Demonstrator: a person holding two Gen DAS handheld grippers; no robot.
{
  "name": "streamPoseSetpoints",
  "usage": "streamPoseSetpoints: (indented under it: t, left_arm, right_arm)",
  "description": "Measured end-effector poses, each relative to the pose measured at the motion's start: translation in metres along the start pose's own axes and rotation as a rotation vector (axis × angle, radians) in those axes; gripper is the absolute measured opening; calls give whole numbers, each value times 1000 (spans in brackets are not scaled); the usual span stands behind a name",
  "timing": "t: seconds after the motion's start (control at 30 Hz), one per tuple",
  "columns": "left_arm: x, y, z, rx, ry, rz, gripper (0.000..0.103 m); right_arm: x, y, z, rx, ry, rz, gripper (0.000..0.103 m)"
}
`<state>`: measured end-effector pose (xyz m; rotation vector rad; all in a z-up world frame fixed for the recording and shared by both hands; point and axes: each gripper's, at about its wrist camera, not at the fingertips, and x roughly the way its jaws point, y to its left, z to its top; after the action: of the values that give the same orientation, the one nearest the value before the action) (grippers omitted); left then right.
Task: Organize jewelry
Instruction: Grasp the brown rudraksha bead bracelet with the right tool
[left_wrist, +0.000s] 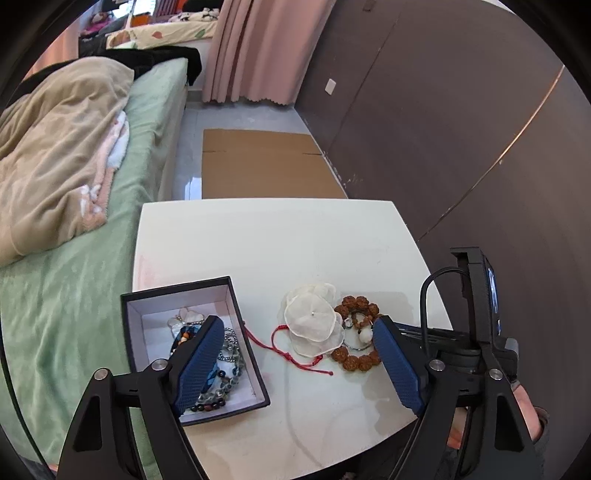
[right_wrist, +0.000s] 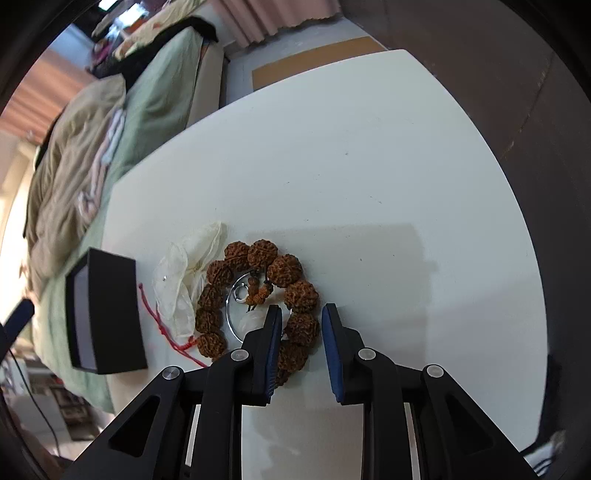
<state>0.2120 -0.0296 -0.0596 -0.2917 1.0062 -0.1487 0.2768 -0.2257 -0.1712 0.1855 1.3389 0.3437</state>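
White table (left_wrist: 266, 251) fills the lower centre of the left wrist view, w/ a green-covered bed (left_wrist: 74, 295) along the left edge and a flat piece of cardboard (left_wrist: 266, 166) on the floor beyond the table's far edge. Black jewelry box (left_wrist: 236, 317), white inside, sits at lower left of that frame near the table's left edge; several beaded bracelets (left_wrist: 225, 373) lie piled in it. Left gripper (left_wrist: 299, 363) hangs above the table w/ jaws wide apart, nothing between the pads: one blue pad overlaps the box in the pic, the other sits just right of the loose jewelry. Between them on the table: a white shell-disc piece (left_wrist: 314, 325), a red cord (left_wrist: 295, 354) trailing from it toward the box, and a brown seed-bead bracelet (left_wrist: 356, 354) touching the shell piece on its right. In the right wrist view the seed-bead bracelet (right_wrist: 295, 291) lies at centre frame, a silver ring (right_wrist: 236, 306) inside its loop. Right gripper (right_wrist: 301, 321) points down at it, jaws narrowed, straddling the near-right beads; a gap shows at the right-hand pad, so no firm grip is visible yet. Box shows at left of that frame, blurred.
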Motion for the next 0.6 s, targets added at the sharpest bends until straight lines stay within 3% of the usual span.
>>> streamPoseSetpoints:
  t: [0.17, 0.4, 0.6]
  left_arm:
    - [13, -3, 5, -9, 27, -4, 67]
    - [37, -19, 7, 25, 96, -24, 63]
    - [70, -39, 3, 54, 185, -16, 61]
  right_arm:
    - [-2, -6, 2, -22, -7, 17, 19]
    - [-28, -52, -13, 115, -70, 219, 19]
    - [-56, -67, -21, 144, -124, 289, 19]
